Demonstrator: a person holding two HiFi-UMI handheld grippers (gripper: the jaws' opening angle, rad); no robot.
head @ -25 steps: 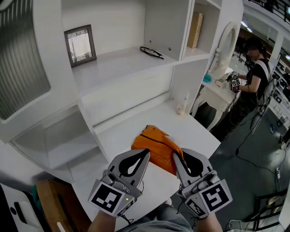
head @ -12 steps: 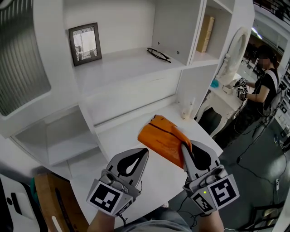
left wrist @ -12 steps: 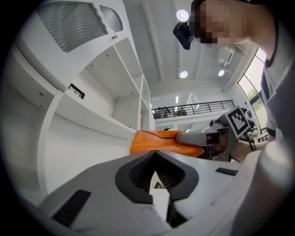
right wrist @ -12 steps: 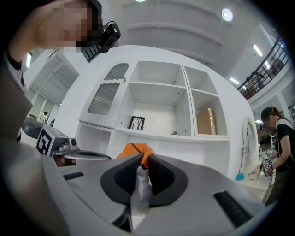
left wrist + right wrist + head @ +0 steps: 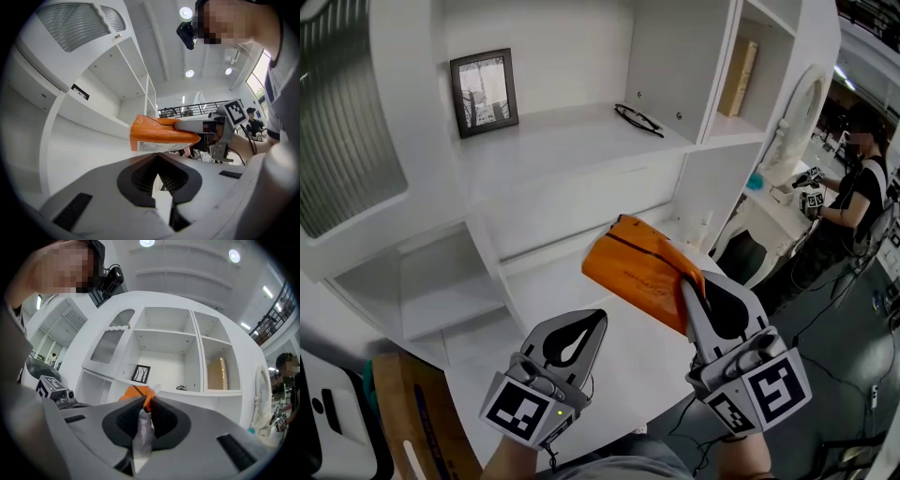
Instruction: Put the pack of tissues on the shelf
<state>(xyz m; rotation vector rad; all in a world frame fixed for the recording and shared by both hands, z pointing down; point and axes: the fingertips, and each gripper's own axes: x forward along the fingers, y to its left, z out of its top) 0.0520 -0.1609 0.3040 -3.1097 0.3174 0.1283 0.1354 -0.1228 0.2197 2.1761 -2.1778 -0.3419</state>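
Lettering on the orange pack of tissues (image 5: 639, 270) is seen in the head view only as faint dark print, too small to be read. The pack is a soft, flat plastic wrapper with a dark seam line near one end. It is held in the air above the white desk surface (image 5: 581, 281), below and in front of the shelf (image 5: 572, 141), where a picture frame (image 5: 485, 91) and a pair of glasses (image 5: 639, 119) are kept. The pack's near corner is clamped by the right gripper (image 5: 688, 284). The left gripper (image 5: 598, 323) is held lower and apart from the pack. Black-and-white square markers are carried on each gripper's cube.

From the left gripper view, a white label strip (image 5: 161, 146) is shown along the pack's underside, its print unreadable. A small black tag (image 5: 80, 92) on the shelf unit is equally illegible. The left jaws are seen pressed together, with nothing between them.

From the right gripper view, the right jaws are seen closed on the pack's crinkled, clear plastic edge, with the orange body showing just past the tips.
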